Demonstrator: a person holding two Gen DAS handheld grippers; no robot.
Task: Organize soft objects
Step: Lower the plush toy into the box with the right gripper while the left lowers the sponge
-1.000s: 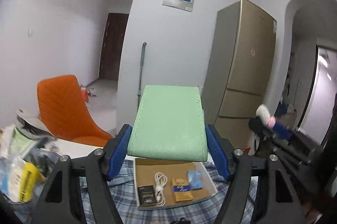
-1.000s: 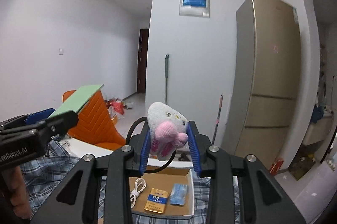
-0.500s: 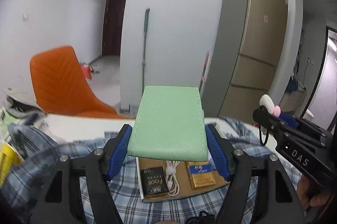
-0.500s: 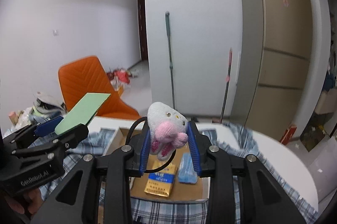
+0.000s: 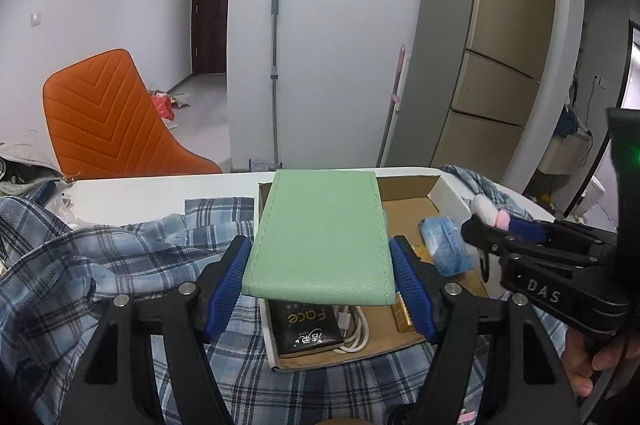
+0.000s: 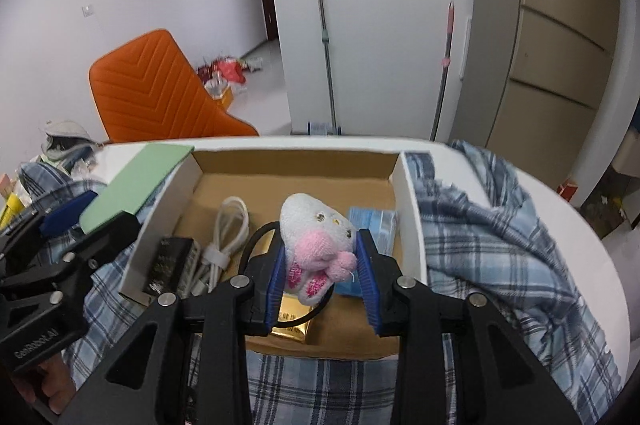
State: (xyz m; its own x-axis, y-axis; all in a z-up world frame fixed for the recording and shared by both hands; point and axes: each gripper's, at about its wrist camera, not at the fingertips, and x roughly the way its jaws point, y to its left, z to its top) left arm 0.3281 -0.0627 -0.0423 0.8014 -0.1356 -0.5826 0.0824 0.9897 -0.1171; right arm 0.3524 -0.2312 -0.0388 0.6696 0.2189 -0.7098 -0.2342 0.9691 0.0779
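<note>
Plush toy (image 6: 316,245) clamped in right gripper (image 6: 322,277), over cardboard box (image 6: 404,209) w/ cable (image 6: 224,237) at 9 o'clock. Green pad (image 5: 320,241) clamped in left gripper (image 5: 320,289) – above box's 9 o'clock edge. Plaid cloth (image 6: 500,237) underneath, on table (image 5: 132,191).

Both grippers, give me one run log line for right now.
left gripper: shut on green pad | right gripper: shut on plush toy | both over cardboard box

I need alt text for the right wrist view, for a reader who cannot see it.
The right tongs grip a small white and pink plush toy above an open cardboard box holding a white cable and packets, on a plaid cloth.
</note>
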